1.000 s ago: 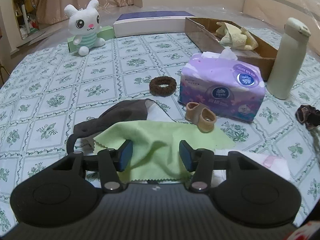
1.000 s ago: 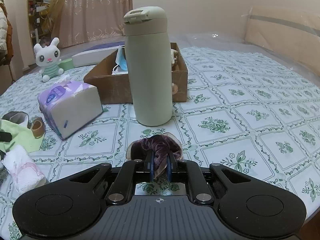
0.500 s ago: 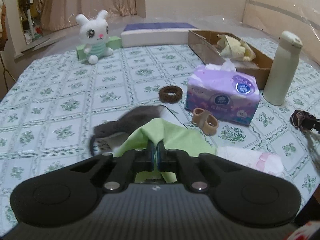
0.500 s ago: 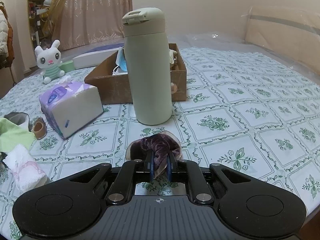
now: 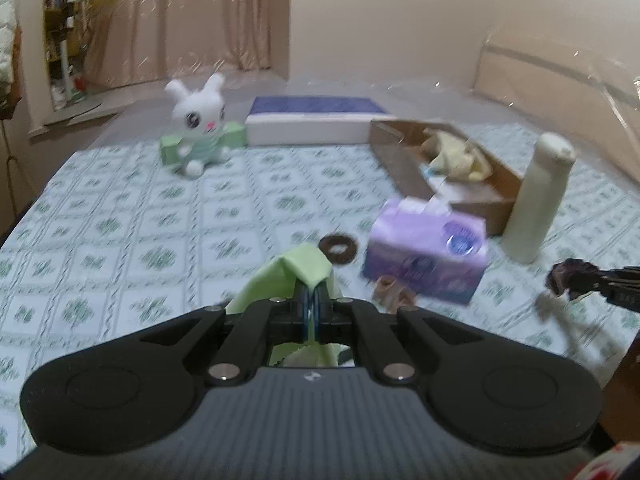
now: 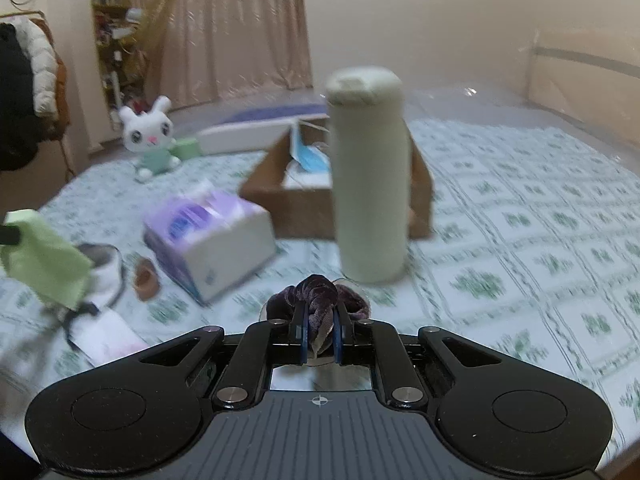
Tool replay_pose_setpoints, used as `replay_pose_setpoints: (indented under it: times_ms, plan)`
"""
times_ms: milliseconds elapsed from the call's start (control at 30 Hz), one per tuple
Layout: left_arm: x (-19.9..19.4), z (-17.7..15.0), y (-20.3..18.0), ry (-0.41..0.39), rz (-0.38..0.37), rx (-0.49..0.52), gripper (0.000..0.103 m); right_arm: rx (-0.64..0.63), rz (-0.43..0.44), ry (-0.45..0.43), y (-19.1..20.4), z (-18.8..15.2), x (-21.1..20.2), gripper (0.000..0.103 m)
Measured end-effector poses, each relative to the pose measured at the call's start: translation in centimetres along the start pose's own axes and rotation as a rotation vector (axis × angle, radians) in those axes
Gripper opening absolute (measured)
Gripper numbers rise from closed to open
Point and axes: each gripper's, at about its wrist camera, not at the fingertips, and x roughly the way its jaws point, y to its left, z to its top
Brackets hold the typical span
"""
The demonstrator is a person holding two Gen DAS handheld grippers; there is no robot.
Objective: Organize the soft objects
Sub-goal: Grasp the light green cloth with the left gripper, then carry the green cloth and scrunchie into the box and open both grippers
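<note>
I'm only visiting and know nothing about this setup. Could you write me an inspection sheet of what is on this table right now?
Surface: table under a green-flowered white cloth.
Job's things: green cloth lifted off the table; purple scrunchie; brown scrunchie lying flat; cardboard box holding soft items.
Clutter: cream bottle upright in front of the box; purple tissue pack; plush rabbit; white folded cloth; a dark cloth partly hidden.
Grippers: left gripper shut on the green cloth; right gripper shut on the purple scrunchie.
Cables: nothing seen.
Surroundings: curtain, cluttered shelf, jackets hanging on the left.
</note>
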Motion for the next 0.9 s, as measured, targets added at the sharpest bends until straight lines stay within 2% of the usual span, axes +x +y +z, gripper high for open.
replay_pose_setpoints:
  times_ms: [233,500,633,767,900]
  plan:
    - [2.0,4.8,-1.9,-0.068,-0.099,0.018,0.003,-0.051,0.052,-0.075,3.4,4.5,0.5,0.012]
    - [7.2,12.3,-5.7,-0.112,-0.235,0.034,0.003,-0.106,-0.03,-0.13,6.1,11.7,3.6,0.012]
    - [10.6,15.2,-7.4,-0.084,-0.303,0.023,0.003,-0.125,-0.065,-0.114,6.0,15.1,5.5,0.012]
    - [13.6,16.9,-9.0,-0.061,-0.34,0.016,0.003,-0.133,-0.094,-0.085,4.9,18.2,7.4,0.012]
    - [16.6,18.1,-10.8,-0.025,-0.385,0.014,0.003,-0.114,-0.113,-0.02,3.1,20.2,9.7,0.012]
